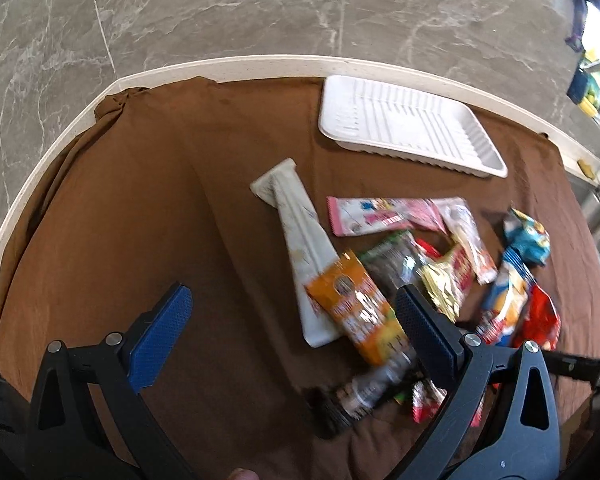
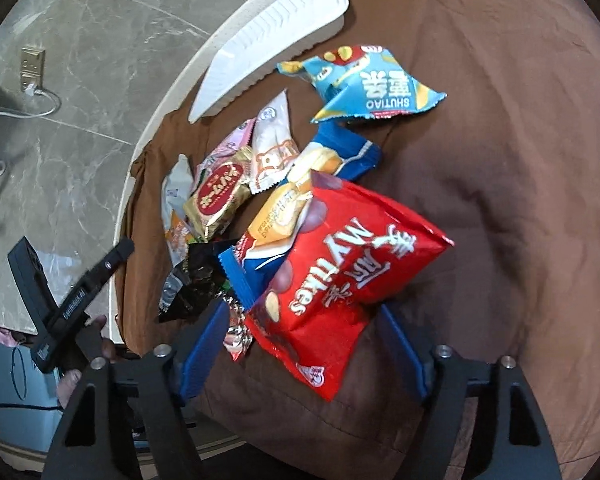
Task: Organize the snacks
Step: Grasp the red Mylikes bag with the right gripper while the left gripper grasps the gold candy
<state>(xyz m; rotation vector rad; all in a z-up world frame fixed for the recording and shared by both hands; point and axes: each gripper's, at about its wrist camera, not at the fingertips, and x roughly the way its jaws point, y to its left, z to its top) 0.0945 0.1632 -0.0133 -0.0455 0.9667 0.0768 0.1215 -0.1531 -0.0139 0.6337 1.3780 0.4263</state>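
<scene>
Brown cloth (image 1: 140, 200) covers the bench; the white tray (image 1: 412, 124) sits empty at its far edge, snack packets heaped nearby. The left claw (image 1: 292, 308) gapes empty. The right claw (image 2: 304, 320) brackets the red packet (image 2: 340, 264), contact unclear.

Brown cloth (image 2: 500, 120), bright wrappers everywhere

Red MYlikes bag (image 2: 340, 288) with white lettering sits between the right tongs' (image 2: 304, 344) blue pads; beyond it a light-blue SHUTIAO packet (image 2: 364, 84), a gold-and-red pack (image 2: 218, 200), and a ribbed white tray (image 2: 276, 36). Orange pack (image 1: 356, 312) lies by the left tongs' (image 1: 296, 316) blue pads. Grey marbled floor (image 1: 220, 12).
</scene>
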